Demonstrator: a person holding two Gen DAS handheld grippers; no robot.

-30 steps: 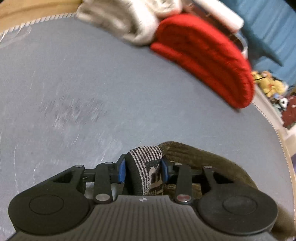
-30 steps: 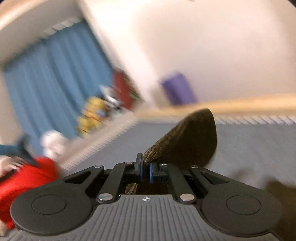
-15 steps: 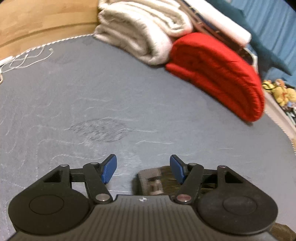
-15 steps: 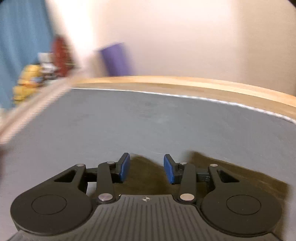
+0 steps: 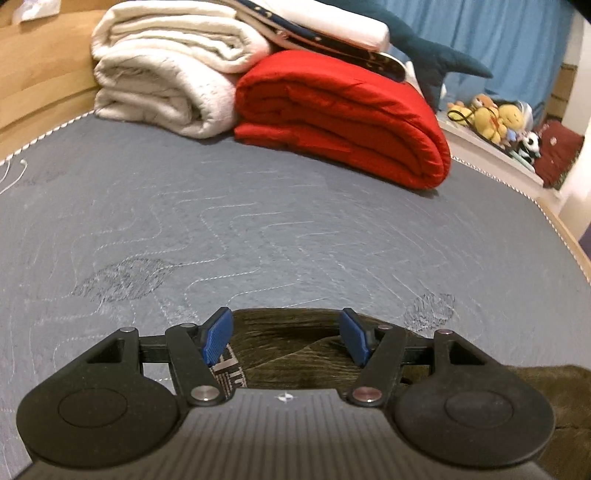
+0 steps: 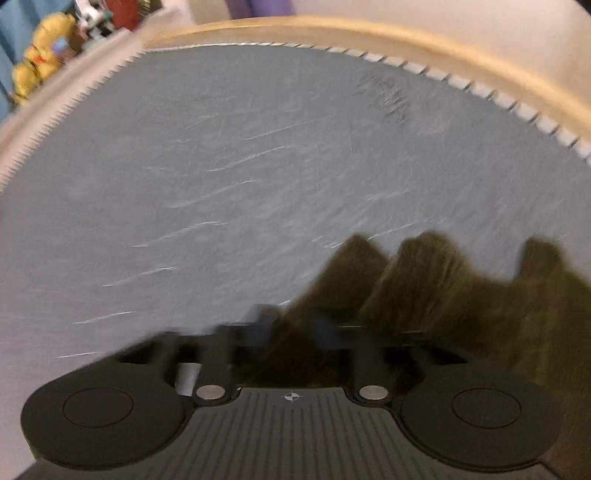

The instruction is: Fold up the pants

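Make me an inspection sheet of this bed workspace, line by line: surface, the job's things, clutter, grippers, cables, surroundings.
Surface: grey quilted mattress, with scuffed patches.
Job's things: olive-brown pants lie by the near edge, bunched into peaks in the right wrist view.
Clutter: cream blanket, red quilt and a shark plush, stacked at the far end.
Grippers: left gripper is open above the pants; right gripper is blurred, its jaws closing with pants fabric between them.
Cables: thin white cord at the mattress edge.
Surroundings: wooden bed frame, blue curtain, plush toys.

bare mattress (image 5: pixel 258 221) ahead, folded bedding (image 5: pixel 332 122) beyond
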